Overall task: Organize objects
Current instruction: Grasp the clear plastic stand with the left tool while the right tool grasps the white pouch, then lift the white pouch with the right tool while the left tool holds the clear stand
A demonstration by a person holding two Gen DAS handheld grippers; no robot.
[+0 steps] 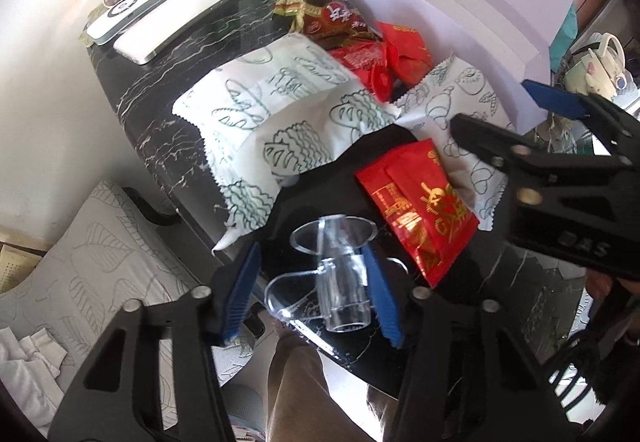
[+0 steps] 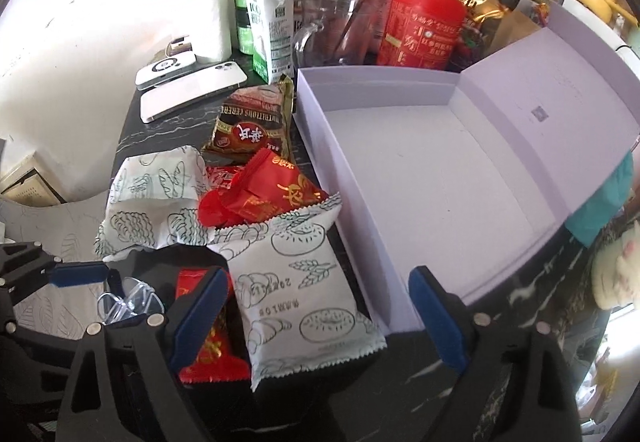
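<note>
Two grippers | left gripper (image 1: 310,292) clamped on clear plastic holder (image 1: 332,274) | right gripper (image 2: 320,318) apart above crinkly white packet (image 2: 296,294)

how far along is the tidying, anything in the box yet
Nothing looks packed: the lavender box stands open and bare inside. In hand: the left tool has its pads around the clear plastic piece at the table edge; contact on the far pad is unclear. The right tool is open above a white bread packet. Left: both white packets, the red packets and the cereal sachet.
</note>
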